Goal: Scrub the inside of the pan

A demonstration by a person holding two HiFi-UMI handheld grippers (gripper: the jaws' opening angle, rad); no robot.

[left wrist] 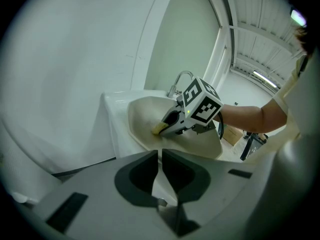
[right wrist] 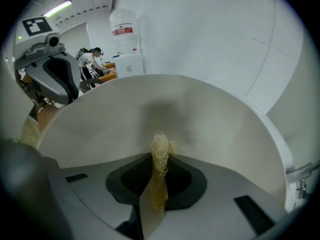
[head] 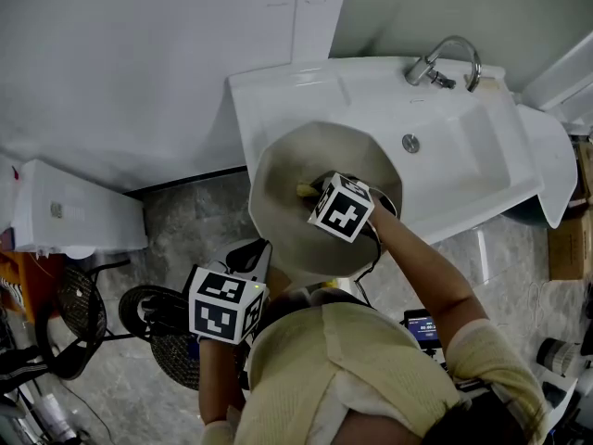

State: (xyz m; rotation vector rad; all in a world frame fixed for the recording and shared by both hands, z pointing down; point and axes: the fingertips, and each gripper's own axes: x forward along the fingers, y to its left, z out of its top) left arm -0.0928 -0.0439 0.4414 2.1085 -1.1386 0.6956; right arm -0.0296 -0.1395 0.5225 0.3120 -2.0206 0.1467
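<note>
A white sink [head: 482,156] stands against a white wall, with the pan [head: 287,216] held tilted over its basin. The left gripper [left wrist: 161,156] has its jaws drawn together on what appears to be the pan's handle. The right gripper [head: 313,196] is clamped on a scrub pad [right wrist: 160,154] at the pan's inner wall. Hard scrubbing could twist the pan in that narrow hold or pull the pad free.

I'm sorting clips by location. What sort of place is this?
Probably a wash station in a large workroom rather than a home kitchen: a white sink with a faucet, a water-cooler bottle, and strip ceiling lights.
</note>
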